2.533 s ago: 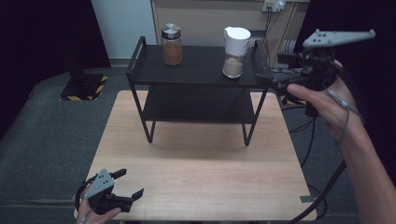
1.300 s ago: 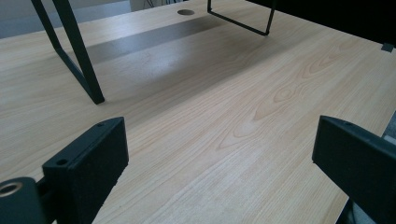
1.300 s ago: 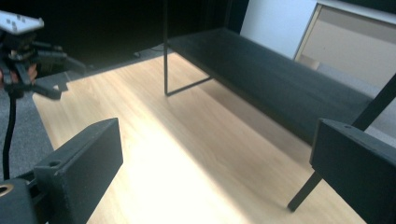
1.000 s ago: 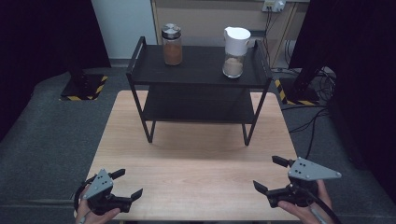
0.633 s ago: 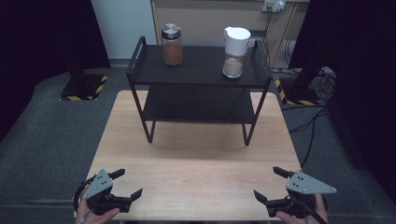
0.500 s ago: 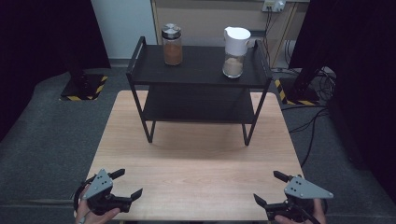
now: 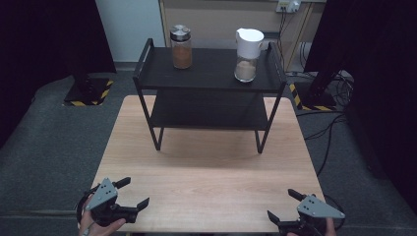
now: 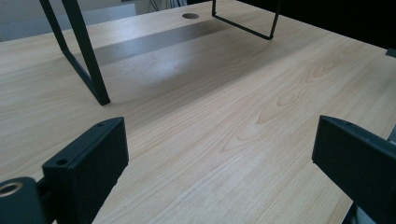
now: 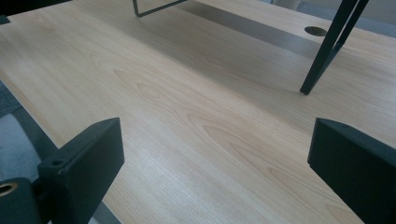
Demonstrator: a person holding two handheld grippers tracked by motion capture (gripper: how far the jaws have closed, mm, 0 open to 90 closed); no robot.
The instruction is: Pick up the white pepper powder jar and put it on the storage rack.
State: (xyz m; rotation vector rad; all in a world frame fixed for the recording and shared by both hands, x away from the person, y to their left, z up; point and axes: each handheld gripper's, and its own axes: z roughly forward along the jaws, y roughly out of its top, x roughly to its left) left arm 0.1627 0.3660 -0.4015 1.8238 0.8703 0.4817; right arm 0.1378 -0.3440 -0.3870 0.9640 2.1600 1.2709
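A black two-tier rack (image 7: 211,78) stands at the far half of the wooden table (image 7: 211,172). On its top shelf sit a glass jar with a metal lid and brown contents (image 7: 181,47) at the left and a jar with a white pouring lid (image 7: 246,55) at the right. My left gripper (image 7: 133,192) rests open at the table's near left corner, nothing between its jaws. My right gripper (image 7: 284,205) is open at the near right corner, also holding nothing. Each gripper view looks over bare wood between its own black fingers (image 8: 88,158) (image 9: 84,158), toward the rack legs (image 8: 88,70) (image 9: 324,56).
The rack's lower shelf (image 7: 206,110) holds nothing I can see. Dark grey floor surrounds the table; cables (image 7: 334,123) trail at the right and a yellow-black striped base (image 7: 88,93) sits at the far left. A cable hole (image 9: 316,31) is in the tabletop behind the rack.
My right gripper came down from beside the rack's top right to the table's near right corner and settled slightly lower. The left gripper stayed put.
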